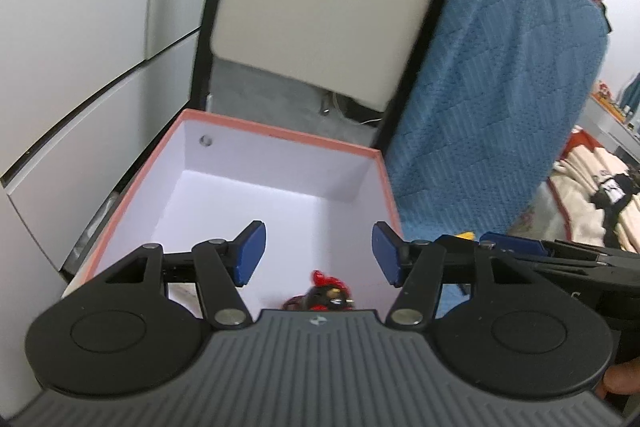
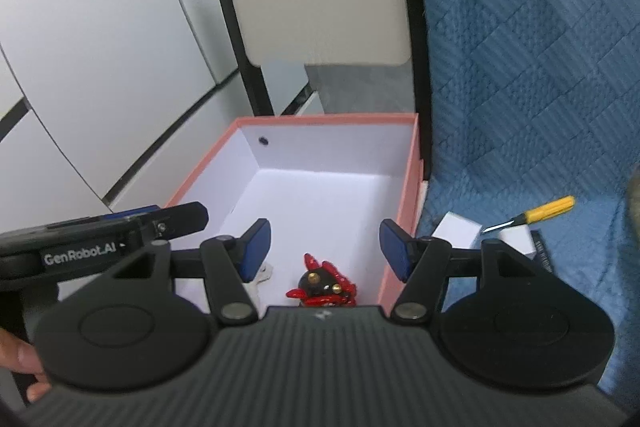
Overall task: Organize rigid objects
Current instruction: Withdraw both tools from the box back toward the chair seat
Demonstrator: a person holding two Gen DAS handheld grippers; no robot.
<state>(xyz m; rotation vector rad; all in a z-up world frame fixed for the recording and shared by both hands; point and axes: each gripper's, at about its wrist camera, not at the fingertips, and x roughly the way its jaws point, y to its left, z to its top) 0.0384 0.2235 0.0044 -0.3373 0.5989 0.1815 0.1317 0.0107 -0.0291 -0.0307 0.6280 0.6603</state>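
A: Left wrist view first. What does it show?

B: The left gripper (image 1: pixel 319 253) hangs over a pink-rimmed box (image 1: pixel 280 135) with its jaws spread wide and nothing between them. A red and black figurine (image 1: pixel 326 294) lies on the box floor at 6 o'clock, partly hidden by the gripper body. A blue quilted blanket (image 1: pixel 500 87) fills the 2 o'clock side, and the right gripper (image 1: pixel 540 251) pokes in at 3 o'clock.

A: And the right wrist view?

B: The right gripper (image 2: pixel 324 249) is also wide open and holds nothing. The figurine (image 2: pixel 324 285) sits inside the box (image 2: pixel 408 187), near its front wall at 6 o'clock. Outside the box, at 3 o'clock on the blanket (image 2: pixel 540 67), lie a yellow-handled knife (image 2: pixel 532 213) and two small white boxes (image 2: pixel 458 229). The left gripper (image 2: pixel 120 231) enters at 9 o'clock; I cannot tell its jaws from here.
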